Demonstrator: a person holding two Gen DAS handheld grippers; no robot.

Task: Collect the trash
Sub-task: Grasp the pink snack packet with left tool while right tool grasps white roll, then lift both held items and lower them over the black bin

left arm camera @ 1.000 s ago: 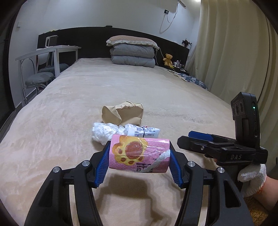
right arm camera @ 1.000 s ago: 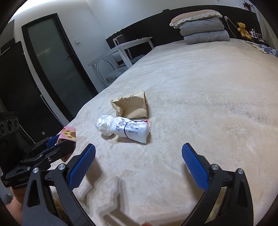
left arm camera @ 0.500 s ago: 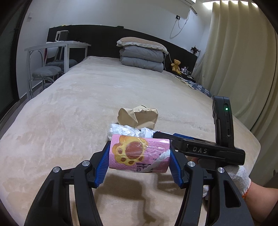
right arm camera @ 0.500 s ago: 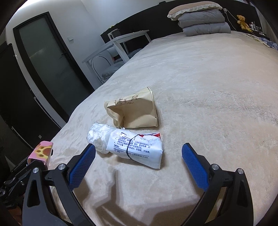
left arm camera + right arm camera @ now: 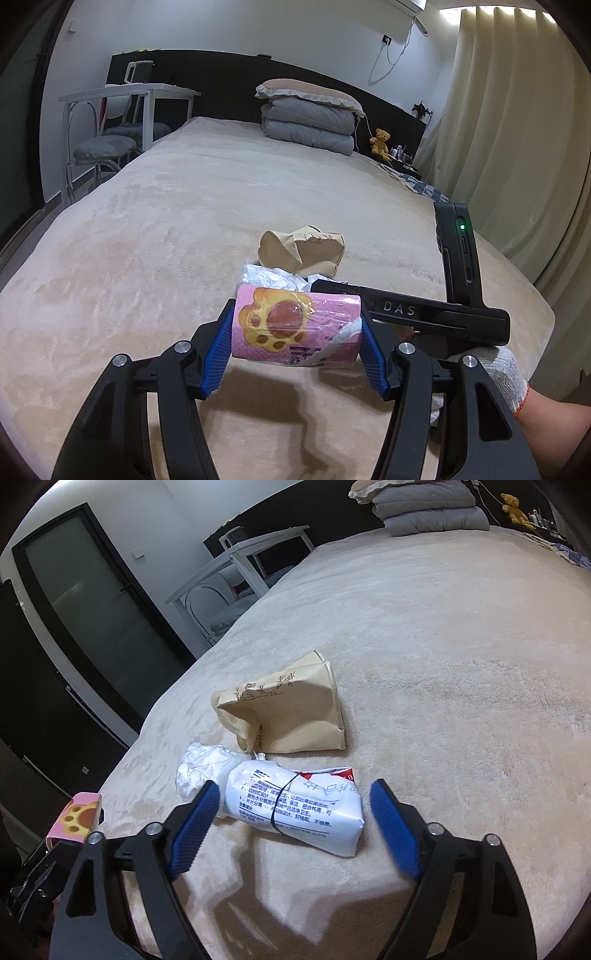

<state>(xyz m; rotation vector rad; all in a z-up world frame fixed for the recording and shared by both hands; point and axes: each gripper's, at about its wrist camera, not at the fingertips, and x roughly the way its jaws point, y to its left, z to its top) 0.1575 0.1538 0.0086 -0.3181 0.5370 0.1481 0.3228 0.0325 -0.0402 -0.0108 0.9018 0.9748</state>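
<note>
Two jaws astride white packet (image 5: 295,808), apparently.

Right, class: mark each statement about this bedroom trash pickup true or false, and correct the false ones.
1. The left gripper is shut on the pink paw-print roll. True.
2. The right gripper is clamped on the white printed plastic packet. False: its jaws are open on either side of the packet.
3. The crumpled tan paper bag lies on the beige bed cover beyond the packet. True.
4. The bag stands upright. False: it lies on its side.
5. A brown teddy bear sits near the headboard. True.
</note>
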